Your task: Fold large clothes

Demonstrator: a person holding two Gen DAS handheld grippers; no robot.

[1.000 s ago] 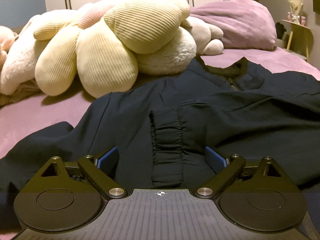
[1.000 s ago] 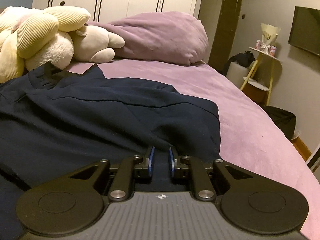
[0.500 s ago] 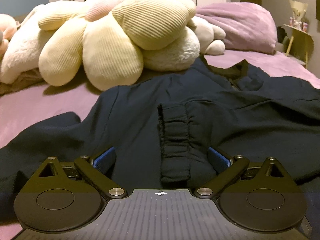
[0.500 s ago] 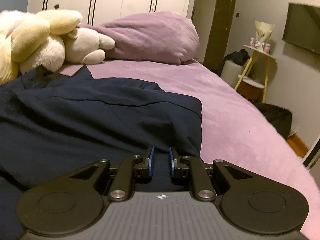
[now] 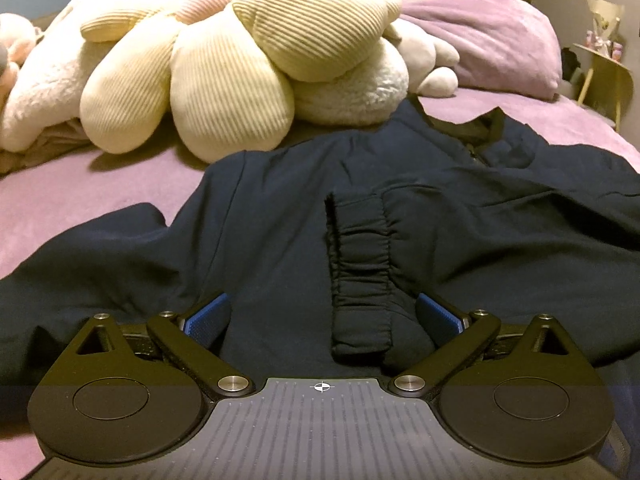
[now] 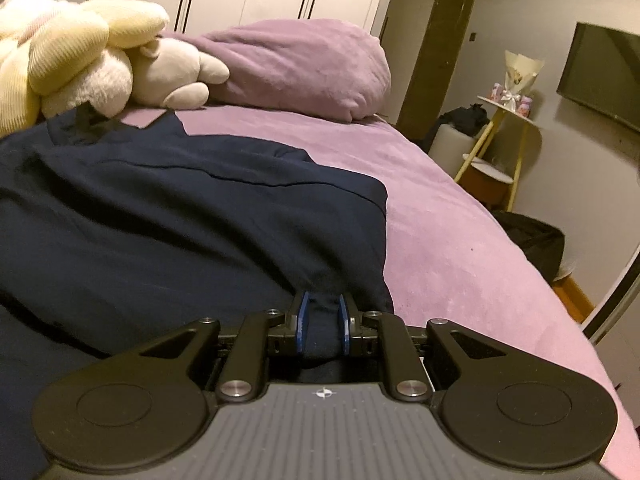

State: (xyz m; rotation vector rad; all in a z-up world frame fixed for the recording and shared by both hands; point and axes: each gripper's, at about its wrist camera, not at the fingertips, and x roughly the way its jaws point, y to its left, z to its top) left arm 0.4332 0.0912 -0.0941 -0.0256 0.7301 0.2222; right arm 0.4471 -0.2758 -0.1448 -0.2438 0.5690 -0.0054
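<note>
While the dark jacket lies spread across the purple bed, the left gripper sits low over it, its jaws having just been opening and now spread wide. A gathered sleeve cuff lies between them, touched by neither pad. Cream plush toys are piled behind the jacket. Further right, the right gripper has its jaws nearly together, pinching a fold of the jacket's near corner.
</note>
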